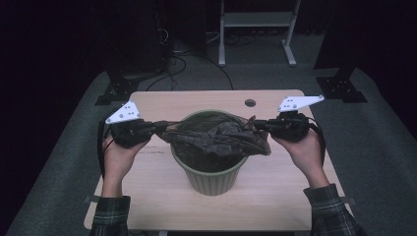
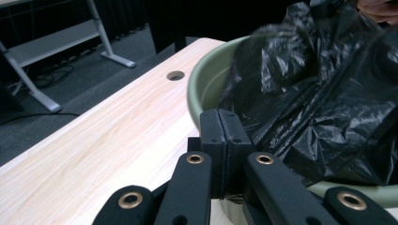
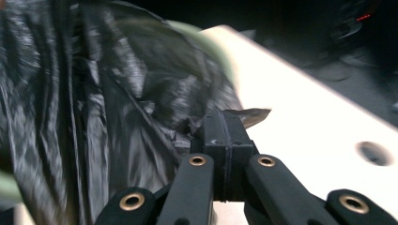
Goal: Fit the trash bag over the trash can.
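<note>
Both black two-jaw grippers, left (image 1: 158, 127) and right (image 1: 260, 124), clamped on opposite edges of crinkled black plastic bag (image 1: 216, 140). Bag stretched across round green ribbed bin (image 1: 212, 179), not yet folded over rim; probably left to do.

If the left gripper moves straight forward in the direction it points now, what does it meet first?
Most likely the black bag. The left gripper points across the table toward the green bin, and its jaws are shut at the bag's edge above the rim, so the plastic lies directly ahead. Depth beyond it is unclear.
</note>
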Available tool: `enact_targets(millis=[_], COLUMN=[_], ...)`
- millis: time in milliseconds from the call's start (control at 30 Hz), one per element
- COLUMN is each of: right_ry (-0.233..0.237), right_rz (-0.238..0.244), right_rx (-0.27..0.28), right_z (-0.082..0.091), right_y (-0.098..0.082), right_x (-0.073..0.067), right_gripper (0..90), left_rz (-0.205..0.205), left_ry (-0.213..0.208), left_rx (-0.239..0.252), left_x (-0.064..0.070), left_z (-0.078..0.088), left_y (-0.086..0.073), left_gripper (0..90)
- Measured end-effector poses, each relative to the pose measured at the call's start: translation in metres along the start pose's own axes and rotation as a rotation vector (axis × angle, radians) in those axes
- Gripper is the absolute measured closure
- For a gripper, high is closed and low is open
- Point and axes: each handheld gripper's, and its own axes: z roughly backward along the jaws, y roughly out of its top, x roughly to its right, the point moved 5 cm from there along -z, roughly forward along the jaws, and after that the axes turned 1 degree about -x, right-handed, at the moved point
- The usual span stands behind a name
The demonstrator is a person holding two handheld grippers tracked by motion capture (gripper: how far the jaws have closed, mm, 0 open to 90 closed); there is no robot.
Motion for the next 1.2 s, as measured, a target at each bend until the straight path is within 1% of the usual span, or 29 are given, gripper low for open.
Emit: enact_targets(millis=[33,67,100,133,167,200,233,267,300,333,367,533,600,667,700,733,767,833,933,967,1000,1033,1067,1100,1200], right_ry=[-0.034,-0.034,-0.067,-0.08,-0.089,-0.09,-0.096,-0.108,-0.108,-0.113,-0.117,-0.116,-0.106,-0.101,-0.078,-0.078,-0.07,-0.066,-0.07,-0.07,-0.066,-0.069,-0.069,-0.068,-0.067], right_rz=[-0.004,-0.004,-0.023,-0.029,-0.034,-0.038,-0.041,-0.042,-0.042,-0.041,-0.053,-0.065,-0.078,-0.083,-0.096,-0.096,-0.099,-0.102,-0.103,-0.101,-0.097,-0.091,-0.091,-0.089,-0.083], right_rx=[0.007,0.007,0.012,0.008,-0.002,-0.008,-0.02,-0.033,-0.033,-0.046,-0.063,-0.094,-0.1,-0.096,-0.092,-0.092,-0.088,-0.094,-0.095,-0.097,-0.093,-0.091,-0.091,-0.087,-0.092], right_z=[0.002,0.002,0.002,0.001,-0.002,-0.004,-0.007,-0.01,-0.01,-0.014,-0.021,-0.029,-0.029,-0.03,-0.032,-0.032,-0.036,-0.04,-0.044,-0.045,-0.049,-0.05,-0.05,-0.05,-0.05], right_y=[0.0,0.0,-0.002,-0.004,-0.006,-0.007,-0.01,-0.013,-0.013,-0.016,-0.023,-0.037,-0.044,-0.047,-0.052,-0.052,-0.056,-0.059,-0.06,-0.059,-0.056,-0.055,-0.055,-0.053,-0.054], right_x=[0.004,0.004,0.013,0.016,0.019,0.021,0.023,0.025,0.025,0.027,0.031,0.034,0.033,0.033,0.031,0.031,0.028,0.025,0.024,0.024,0.022,0.022,0.022,0.021,0.021], right_gripper=[90.0,90.0,90.0,90.0,90.0,90.0,90.0,90.0,90.0,90.0,90.0,90.0,90.0,90.0,90.0,90.0,90.0,90.0,90.0,90.0,90.0,90.0,90.0,90.0,90.0], left_rz=[0.0,0.003,0.003,0.009,0.019,0.025,0.025,0.033,0.033,0.042,0.056,0.075,0.089,0.092,0.098,0.098,0.093,0.1,0.109,0.11,0.123,0.129,0.129,0.141,0.144], left_ry=[0.0,0.006,0.014,0.018,0.022,0.03,0.03,0.039,0.039,0.045,0.046,0.036,0.023,0.02,0.011,0.011,0.016,0.033,0.044,0.059,0.064,0.068,0.068,0.065,0.037], left_rx=[0.0,-0.005,-0.012,-0.017,-0.022,-0.046,-0.046,-0.068,-0.068,-0.079,-0.092,-0.133,-0.127,-0.125,-0.13,-0.13,-0.14,-0.138,-0.14,-0.151,-0.158,-0.155,-0.155,-0.146,-0.122], left_x=[0.0,-0.002,-0.005,-0.007,-0.009,-0.013,-0.013,-0.018,-0.018,-0.02,-0.023,-0.025,-0.025,-0.025,-0.023,-0.023,-0.022,-0.024,-0.027,-0.03,-0.034,-0.035,-0.035,-0.037,-0.034], left_z=[0.0,-0.001,-0.003,-0.005,-0.008,-0.014,-0.014,-0.021,-0.021,-0.025,-0.031,-0.037,-0.037,-0.037,-0.038,-0.038,-0.04,-0.041,-0.04,-0.038,-0.035,-0.032,-0.032,-0.03,-0.03], left_y=[0.0,-0.001,-0.001,-0.002,-0.003,-0.007,-0.007,-0.011,-0.011,-0.014,-0.019,-0.033,-0.036,-0.037,-0.039,-0.039,-0.039,-0.038,-0.038,-0.039,-0.041,-0.042,-0.042,-0.044,-0.043], left_gripper=[89.6,89.6,89.6,89.6,89.6,89.6,89.6,89.6,89.6,89.6,89.6,89.7,89.7,89.7,89.7,89.7,89.7,89.7,89.7,89.7,89.7,89.8,89.8,89.8,89.7])
